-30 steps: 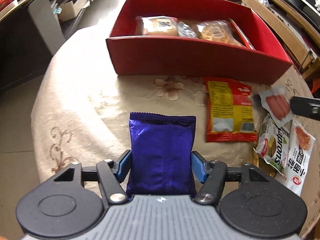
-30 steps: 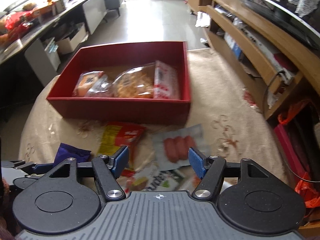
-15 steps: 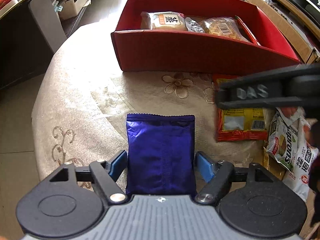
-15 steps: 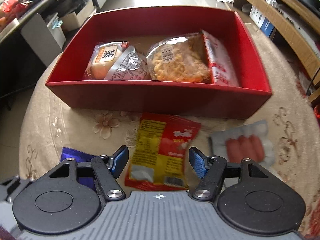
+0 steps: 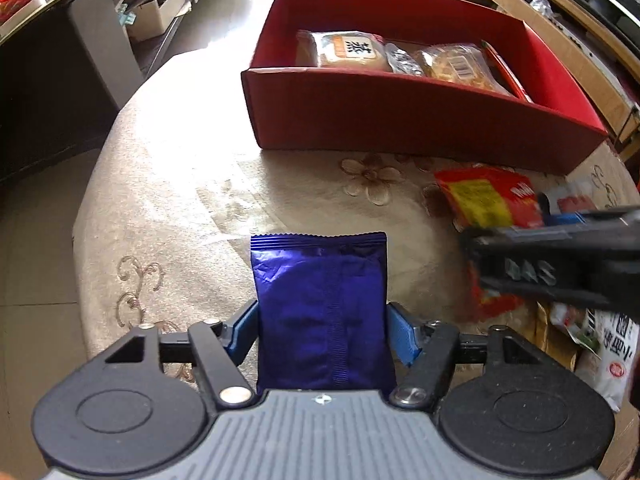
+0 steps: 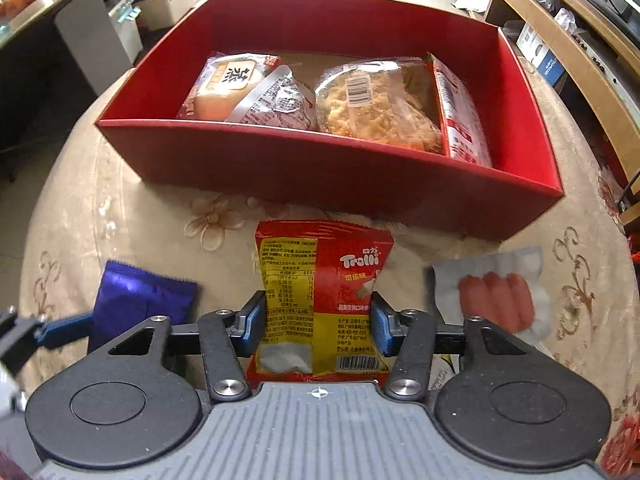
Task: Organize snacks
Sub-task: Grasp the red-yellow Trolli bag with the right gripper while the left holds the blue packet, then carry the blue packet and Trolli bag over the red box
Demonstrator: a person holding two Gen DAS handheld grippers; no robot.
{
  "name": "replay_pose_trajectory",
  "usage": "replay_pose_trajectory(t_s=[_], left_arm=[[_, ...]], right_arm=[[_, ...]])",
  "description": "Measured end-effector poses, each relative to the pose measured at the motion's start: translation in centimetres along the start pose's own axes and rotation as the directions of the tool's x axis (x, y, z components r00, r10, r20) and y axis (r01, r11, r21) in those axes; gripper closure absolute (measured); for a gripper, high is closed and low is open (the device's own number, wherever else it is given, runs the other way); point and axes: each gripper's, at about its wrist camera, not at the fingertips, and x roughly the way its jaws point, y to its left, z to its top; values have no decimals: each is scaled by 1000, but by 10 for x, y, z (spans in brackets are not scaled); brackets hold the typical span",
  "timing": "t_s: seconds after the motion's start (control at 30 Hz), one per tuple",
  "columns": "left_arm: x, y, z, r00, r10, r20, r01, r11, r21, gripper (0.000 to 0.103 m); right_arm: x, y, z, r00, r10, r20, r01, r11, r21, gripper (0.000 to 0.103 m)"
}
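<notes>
A shiny blue snack packet (image 5: 322,308) lies between the fingers of my left gripper (image 5: 322,330); the blue pads touch its sides and the jaws are shut on it. It also shows in the right wrist view (image 6: 140,300). My right gripper (image 6: 318,320) has its pads against both sides of a red and yellow Trolli packet (image 6: 320,280), which also shows in the left wrist view (image 5: 488,200). The red box (image 6: 320,164) stands behind, holding several wrapped snacks (image 6: 372,108).
A clear sausage packet (image 6: 496,296) lies right of the Trolli packet. More packets (image 5: 608,348) lie at the table's right edge. The round table has a beige embroidered cloth (image 5: 180,200). Shelves and furniture stand around it.
My right gripper moved left from the sausage packet, came down over the Trolli packet and closed on it. My left gripper stayed on the blue packet and shifted a little.
</notes>
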Motion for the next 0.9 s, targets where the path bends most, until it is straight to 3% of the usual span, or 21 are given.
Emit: replay_pose_trajectory(t_s=[0.1, 0.33, 0.5, 0.57, 0.7, 0.9], left_arm=[[1, -2, 0, 1000, 5, -4, -5, 1000, 6, 38], [6, -11, -3, 1000, 25, -2, -25, 999, 34, 23], [6, -13, -7, 1000, 26, 16, -26, 998, 65, 20], [5, -12, -7, 1000, 23, 13, -24, 998, 66, 22], [1, -9, -8, 1000, 22, 16, -23, 998, 53, 37], [-1, -5, -7, 1000, 14, 19, -15, 999, 34, 42]], right_arm=[[-8, 3, -9, 1000, 6, -2, -6, 999, -34, 44], [-10, 0, -20, 999, 19, -31, -20, 1000, -20, 42], [-5, -8, -24, 999, -2, -43, 0, 999, -35, 42], [-5, -8, -25, 999, -2, -42, 0, 999, -47, 42], [-8, -13, -22, 999, 4, -41, -6, 999, -38, 44], [-11, -4, -24, 999, 0, -39, -3, 997, -77, 44]])
